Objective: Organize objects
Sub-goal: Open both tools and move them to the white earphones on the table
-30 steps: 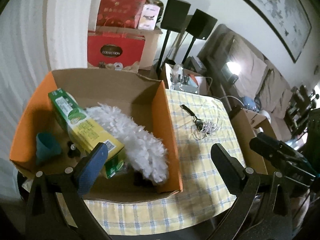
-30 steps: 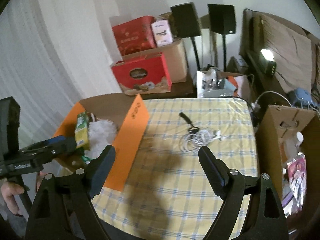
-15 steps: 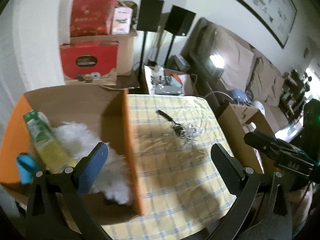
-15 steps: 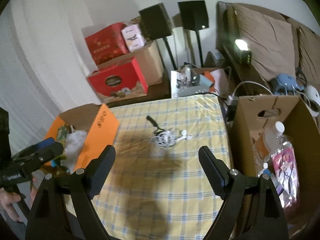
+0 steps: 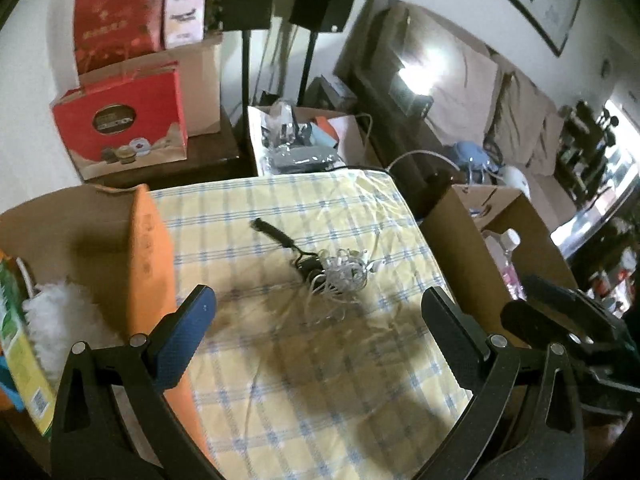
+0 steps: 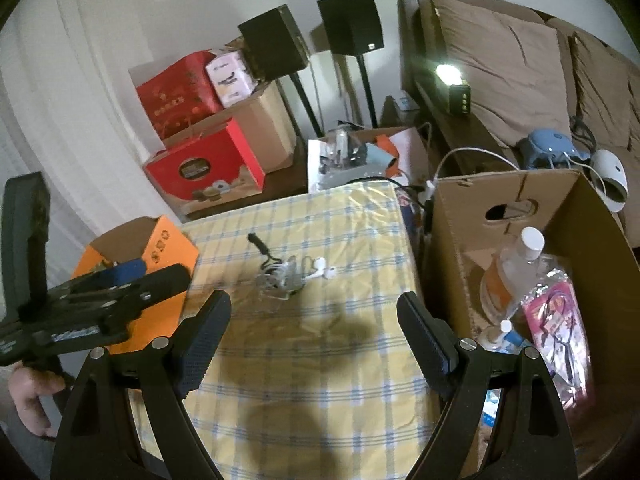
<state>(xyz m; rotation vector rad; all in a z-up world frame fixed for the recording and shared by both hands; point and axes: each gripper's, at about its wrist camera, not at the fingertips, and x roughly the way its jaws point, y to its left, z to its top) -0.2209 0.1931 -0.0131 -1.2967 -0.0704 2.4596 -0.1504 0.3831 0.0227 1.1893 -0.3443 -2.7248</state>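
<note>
Earphones (image 6: pixel 294 276) lie tangled (mid-tablecloth (image 6: pixel 320 360)) between two boxes.

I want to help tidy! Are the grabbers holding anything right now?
No. The left gripper and right gripper are both open and empty; the tangled earphones lie on the table.

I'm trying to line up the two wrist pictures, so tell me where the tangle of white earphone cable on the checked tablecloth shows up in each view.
Left wrist: the earphone cable lies centre, slightly above the middle, between and beyond the open fingers.
Right wrist: the earphone cable lies left of centre, at mid-height, beyond the open fingers.
Shared landmark: the orange box, left of the cable in both.
</note>
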